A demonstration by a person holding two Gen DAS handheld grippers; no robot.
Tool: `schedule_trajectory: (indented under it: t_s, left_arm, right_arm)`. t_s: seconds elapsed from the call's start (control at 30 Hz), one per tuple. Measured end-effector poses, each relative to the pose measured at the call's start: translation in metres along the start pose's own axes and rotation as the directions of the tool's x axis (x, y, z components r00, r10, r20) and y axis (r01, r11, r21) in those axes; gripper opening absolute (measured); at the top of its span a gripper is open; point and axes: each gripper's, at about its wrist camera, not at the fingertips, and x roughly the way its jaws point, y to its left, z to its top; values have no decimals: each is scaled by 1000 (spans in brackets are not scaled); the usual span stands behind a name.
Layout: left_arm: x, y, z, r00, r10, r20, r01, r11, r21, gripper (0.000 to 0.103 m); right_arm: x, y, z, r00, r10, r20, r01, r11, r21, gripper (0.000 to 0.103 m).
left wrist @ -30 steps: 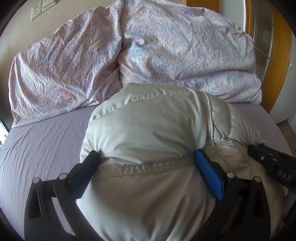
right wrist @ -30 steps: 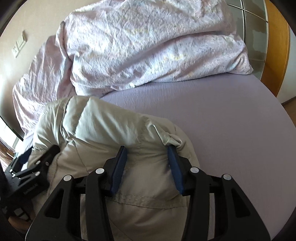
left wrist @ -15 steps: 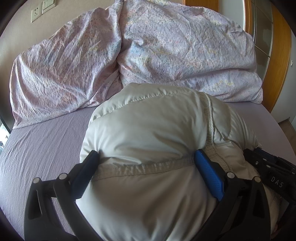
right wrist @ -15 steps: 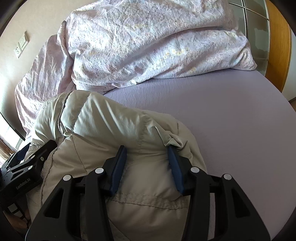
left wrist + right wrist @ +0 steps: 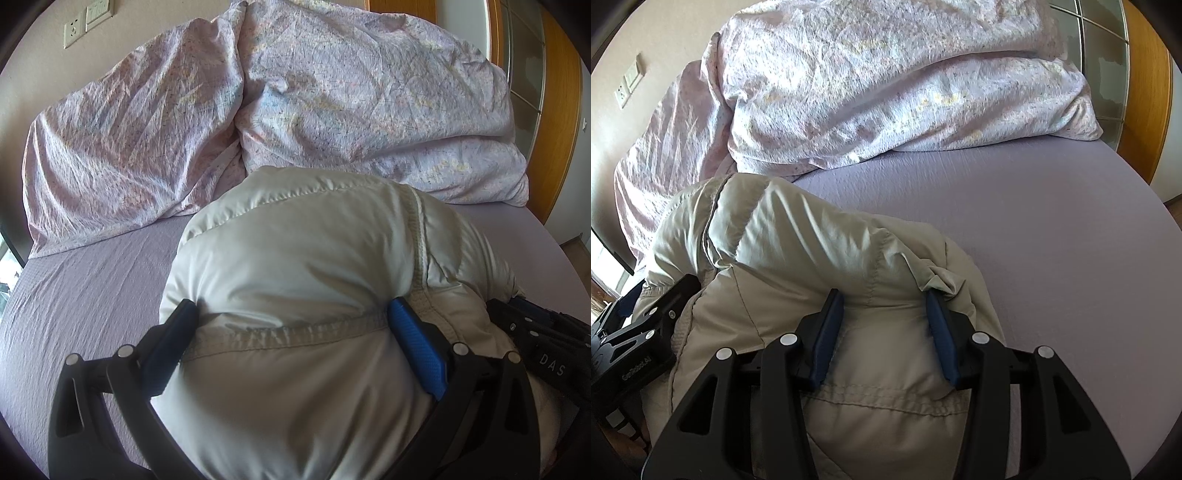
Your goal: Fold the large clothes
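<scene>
On the lilac bed sheet (image 5: 85, 280), the cream padded jacket (image 5: 295, 266) sits bunched in a tall mound near the foot of the bed, in front of the floral duvet (image 5: 332, 96).

Left side: the left gripper (image 5: 291, 321) has its jaws spread wide around a thick roll of the jacket at a stitched seam, both pads pressed into the fabric. Over the last second this hold has not shifted, and the mound has risen slightly toward the duvet.

Right side: the right gripper (image 5: 884, 314) has its jaws closer set, squeezing a narrower fold of the jacket. Since a second ago the bundle has been carried forward and up, covering more of the sheet.

Judgement: both holds are secure and the folded half is in transit; laying it down flat is probably the next step.
</scene>
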Motion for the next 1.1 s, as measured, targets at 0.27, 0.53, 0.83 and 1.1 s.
schedule_trajectory:
  t_s: [0.27,0.53,0.83,1.1]
  left_arm:
    - [1,0,1,1000,-2,-15,2,1000,-4,101]
    - [-10,8,2,997,-62,-48,62,998,-2,101]
    - [-46,51,-3,984,-164,-72,159,985,-69,101]
    - [-45,103,0,945,-281,-165,259,955,-146,101]
  right_arm:
    - [-1,2,1,999,-28,-16,28,1000,4,49]
    - [-11,0,-2,997,-30,-64,34,997,67,51]
    - [-45,-8,-1,990,29,-141,-12,992,122,60]
    - [-50,-57,9,937,274,-216,-198,928,315,102]
